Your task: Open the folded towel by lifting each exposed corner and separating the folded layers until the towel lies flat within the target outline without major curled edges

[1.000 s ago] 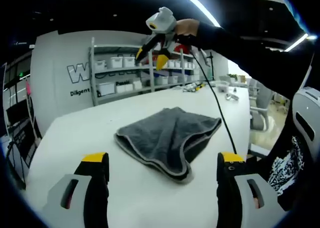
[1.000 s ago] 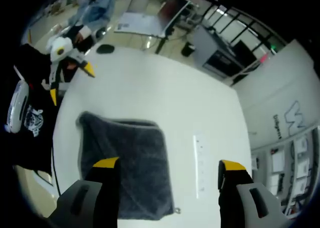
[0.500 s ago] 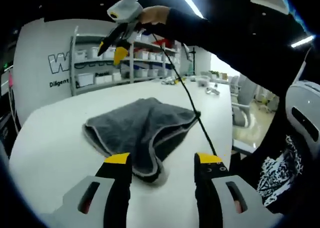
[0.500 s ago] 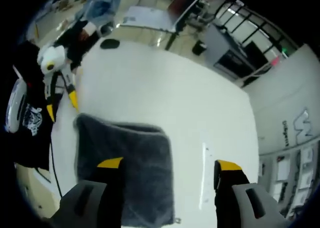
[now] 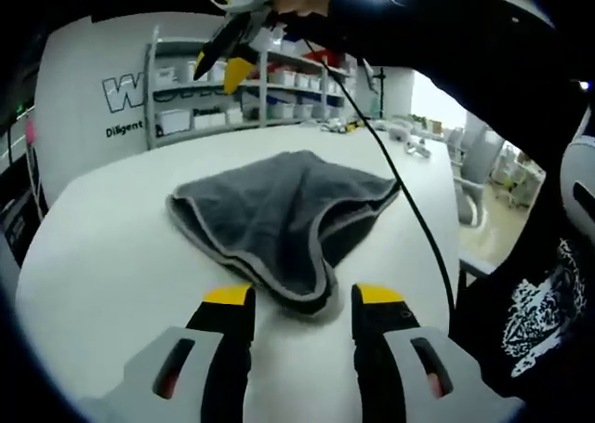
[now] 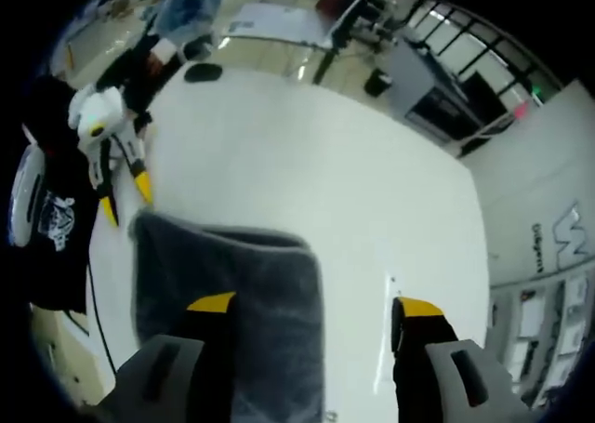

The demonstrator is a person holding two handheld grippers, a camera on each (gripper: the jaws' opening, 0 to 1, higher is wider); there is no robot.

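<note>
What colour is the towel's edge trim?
Light grey piping on the dark grey towel; it shows best in the left gripper view.

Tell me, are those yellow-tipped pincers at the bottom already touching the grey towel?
Apart. In the left gripper view the left gripper has its jaws open on either side of the towel corner, with white table visible between each tip and the cloth.

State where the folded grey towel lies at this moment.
In the left gripper view, the towel lies folded on the white table, its nearest corner just ahead of the left gripper.
</note>
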